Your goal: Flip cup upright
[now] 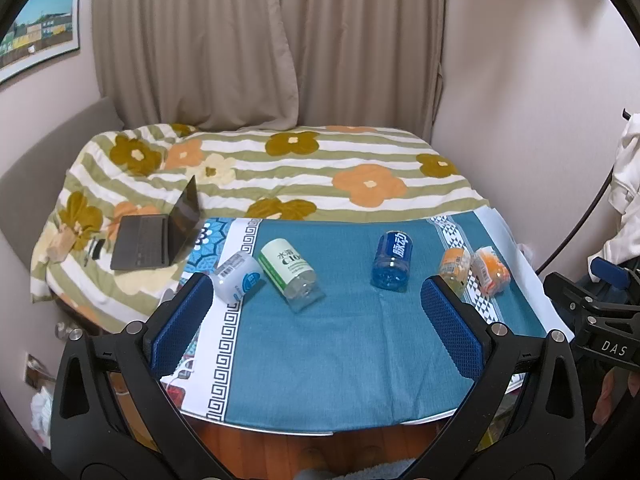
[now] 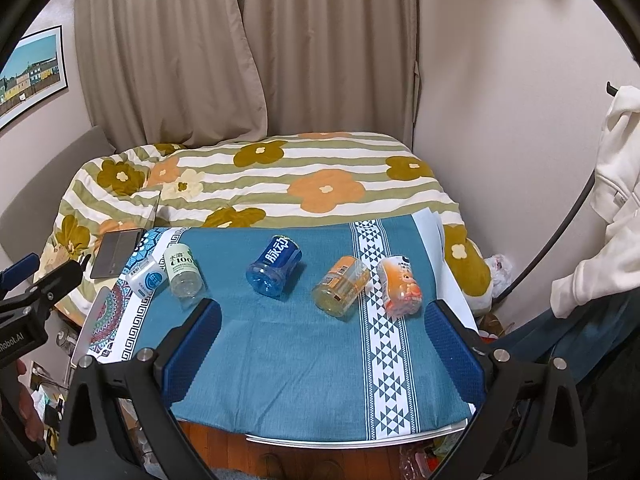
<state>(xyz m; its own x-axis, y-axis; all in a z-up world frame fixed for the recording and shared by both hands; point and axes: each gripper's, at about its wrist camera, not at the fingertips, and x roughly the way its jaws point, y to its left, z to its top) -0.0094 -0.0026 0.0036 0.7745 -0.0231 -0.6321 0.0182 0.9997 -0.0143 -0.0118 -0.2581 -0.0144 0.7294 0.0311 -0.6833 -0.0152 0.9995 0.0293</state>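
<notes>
Several cut-bottle cups lie on their sides on the blue tablecloth (image 1: 320, 352): a white-blue one (image 1: 235, 276), a green-white one (image 1: 290, 270), a blue one (image 1: 393, 261), a yellow one (image 1: 454, 268) and an orange one (image 1: 490, 270). They also show in the right wrist view: white-blue (image 2: 146, 278), green-white (image 2: 183, 272), blue (image 2: 274, 266), yellow (image 2: 341, 291), orange (image 2: 399, 286). My left gripper (image 1: 316, 300) is open and empty, short of the cups. My right gripper (image 2: 324, 324) is open and empty, near the table's front.
A bed with a flowered quilt (image 1: 280, 168) stands behind the table, with an open laptop (image 1: 156, 236) on it. Curtains hang at the back. White clothing (image 2: 608, 208) hangs at the right. The table's front edge (image 2: 352, 440) is close below the grippers.
</notes>
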